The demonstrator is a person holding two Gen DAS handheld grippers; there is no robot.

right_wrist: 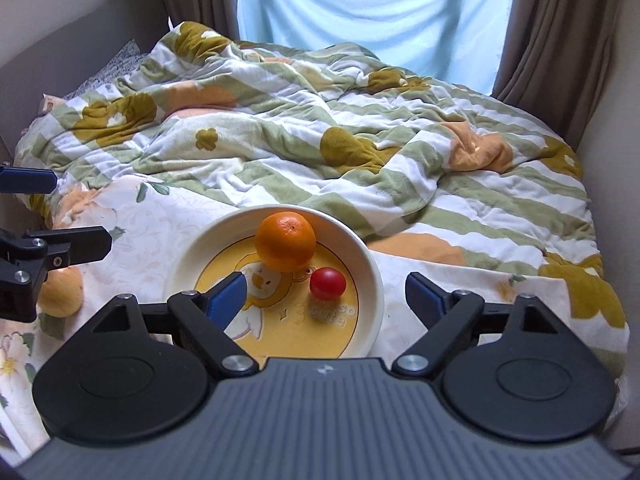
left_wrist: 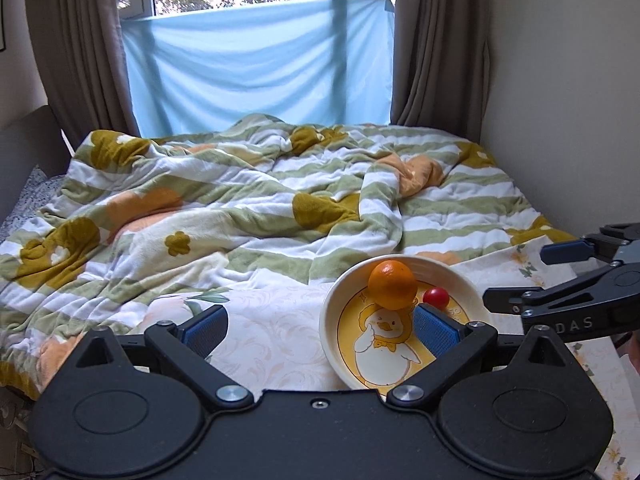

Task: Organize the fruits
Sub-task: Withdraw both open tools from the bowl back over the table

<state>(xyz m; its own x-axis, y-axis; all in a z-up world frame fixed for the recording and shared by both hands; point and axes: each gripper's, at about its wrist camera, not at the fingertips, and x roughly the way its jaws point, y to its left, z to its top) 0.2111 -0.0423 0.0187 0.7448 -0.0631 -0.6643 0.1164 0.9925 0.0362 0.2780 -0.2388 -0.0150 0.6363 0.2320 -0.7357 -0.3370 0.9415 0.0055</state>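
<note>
A white bowl [right_wrist: 372, 276] with a yellow duck picture sits on the bed; it also shows in the left wrist view [left_wrist: 332, 320]. In it lie an orange [right_wrist: 285, 241] [left_wrist: 392, 285] and a small red tomato [right_wrist: 327, 282] [left_wrist: 436, 298]. A yellow fruit [right_wrist: 60, 294] lies on the bedding left of the bowl, under the left gripper. My left gripper [left_wrist: 318, 326] is open and empty, left of and near the bowl. My right gripper [right_wrist: 326, 298] is open and empty, just in front of the bowl, its jaws straddling the tomato side.
A crumpled green-striped flowered blanket [left_wrist: 240, 200] covers the far bed. A pale floral sheet [left_wrist: 272, 328] lies under the bowl. A wall [left_wrist: 568, 80] runs along the right. Curtains and a blue cloth [left_wrist: 260, 68] hang at the window behind.
</note>
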